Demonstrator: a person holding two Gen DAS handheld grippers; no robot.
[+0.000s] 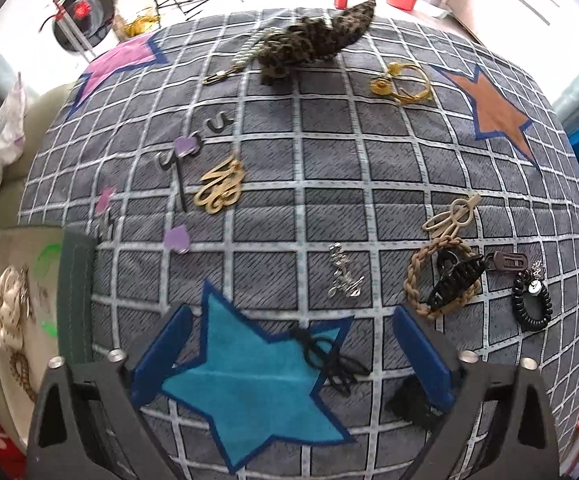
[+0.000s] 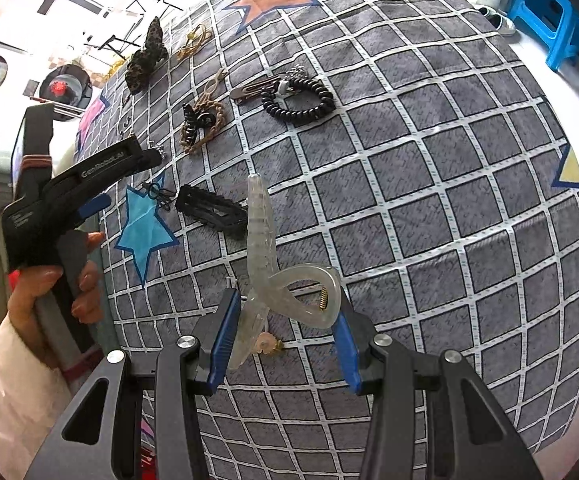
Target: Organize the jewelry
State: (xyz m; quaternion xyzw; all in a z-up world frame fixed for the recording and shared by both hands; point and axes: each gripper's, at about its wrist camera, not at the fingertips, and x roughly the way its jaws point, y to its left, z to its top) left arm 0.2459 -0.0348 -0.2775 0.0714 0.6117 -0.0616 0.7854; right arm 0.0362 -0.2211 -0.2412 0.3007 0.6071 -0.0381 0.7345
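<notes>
My right gripper is shut on a clear plastic claw clip, holding it above the grey checked cloth. My left gripper is open and empty over the blue star patch, with a black hair tie between its fingers; it also shows in the right wrist view. A black snap clip, black coil tie, black claw clip, braided band, silver chain and gold clip lie on the cloth.
A white tray with a cream scrunchie sits at the left edge of the cloth. A leopard-print bow and gold tie lie at the far side. A blue stool stands beyond the cloth.
</notes>
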